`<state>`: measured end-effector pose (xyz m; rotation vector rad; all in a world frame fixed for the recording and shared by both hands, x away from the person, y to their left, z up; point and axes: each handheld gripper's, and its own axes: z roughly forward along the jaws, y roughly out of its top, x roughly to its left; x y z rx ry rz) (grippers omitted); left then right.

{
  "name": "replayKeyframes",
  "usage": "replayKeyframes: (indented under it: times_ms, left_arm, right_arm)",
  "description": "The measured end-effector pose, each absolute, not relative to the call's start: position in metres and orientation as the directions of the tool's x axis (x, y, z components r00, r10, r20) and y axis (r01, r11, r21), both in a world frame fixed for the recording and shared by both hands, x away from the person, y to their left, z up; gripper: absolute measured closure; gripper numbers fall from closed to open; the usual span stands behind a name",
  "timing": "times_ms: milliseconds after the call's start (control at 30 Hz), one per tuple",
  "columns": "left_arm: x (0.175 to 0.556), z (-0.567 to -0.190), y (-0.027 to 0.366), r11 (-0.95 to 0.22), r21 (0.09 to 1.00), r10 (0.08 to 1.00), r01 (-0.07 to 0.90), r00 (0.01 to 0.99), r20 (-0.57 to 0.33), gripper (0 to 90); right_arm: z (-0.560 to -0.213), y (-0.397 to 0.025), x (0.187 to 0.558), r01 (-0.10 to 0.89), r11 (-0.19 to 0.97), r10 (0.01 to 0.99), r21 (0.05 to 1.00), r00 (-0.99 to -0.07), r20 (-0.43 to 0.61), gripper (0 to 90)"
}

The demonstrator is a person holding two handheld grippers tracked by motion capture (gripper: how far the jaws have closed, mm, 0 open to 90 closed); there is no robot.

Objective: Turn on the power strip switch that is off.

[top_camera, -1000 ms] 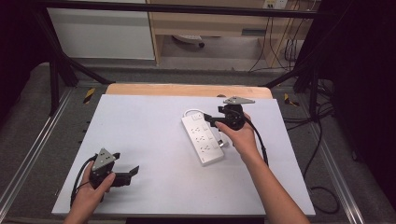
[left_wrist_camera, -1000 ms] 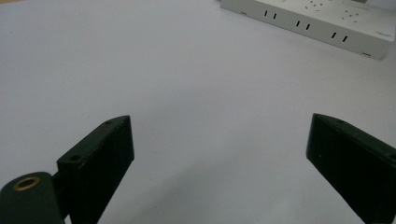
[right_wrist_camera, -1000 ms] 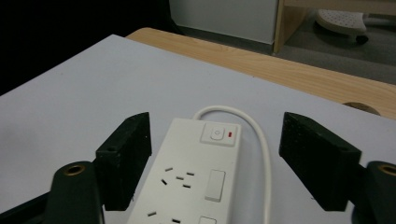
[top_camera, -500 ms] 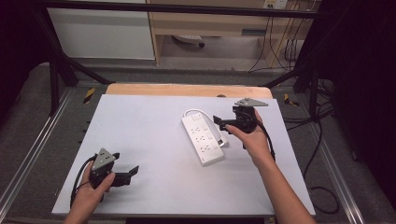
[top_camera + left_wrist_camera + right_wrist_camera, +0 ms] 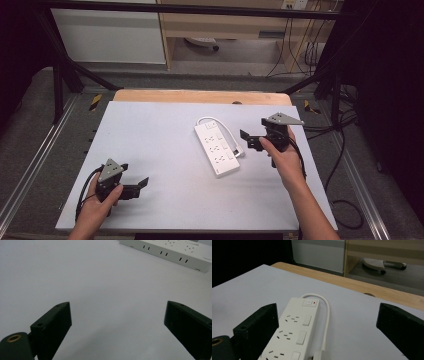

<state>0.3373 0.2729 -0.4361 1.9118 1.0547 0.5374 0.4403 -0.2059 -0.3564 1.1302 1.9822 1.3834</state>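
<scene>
The left gripper (image 5: 141, 185) rests low at the near left corner of the counter (image 5: 150, 130), held in the person's left hand (image 5: 97, 205), its fingers (image 5: 53, 322) spread wide with nothing but bare surface between them. It points toward the middle of the counter and is well apart from the work.

The power strip (image 5: 216, 149) lies flat right of centre, angled, its white cord (image 5: 227, 131) looping from the far end round the right side to a plug lying just beside its right edge.

The right gripper (image 5: 248, 139) hovers just to the right of the strip, fingers (image 5: 259, 325) spread and holding nothing, aimed leftward across it. The right hand (image 5: 282, 155) grips from behind, the forearm running in from the near right.

This looks like the approach step: the strip is not yet touched. The next move would likely call for lowering the right gripper and lining its open fingers around the plug or the strip's edge before closing, without snagging the cord.
</scene>
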Motion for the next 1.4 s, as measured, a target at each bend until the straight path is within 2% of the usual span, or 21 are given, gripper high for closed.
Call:
replayKeyframes:
  times_ms: [700, 1200, 1400]
  left_arm:
    - [0.338, -0.434, 0.281, -0.232, 0.855, 0.856, 0.463, 0.515, -0.046, 7.3]
    - [0.338, -0.433, 0.282, -0.216, 0.859, 0.857, 0.464, 0.512, -0.061, 7.3]
    - [0.337, -0.432, 0.283, -0.209, 0.861, 0.858, 0.463, 0.509, -0.066, 7.3]
  right_arm:
    - [-0.368, -0.264, 0.391, 0.313, 0.075, 0.854, 0.947, -0.511, 0.101, 4.4]
    - [-0.397, -0.292, 0.364, 0.297, 0.080, 0.872, 0.952, -0.483, 0.077, 4.8]
    - [-0.413, -0.294, 0.357, 0.324, 0.083, 0.872, 0.942, -0.482, 0.089, 4.8]
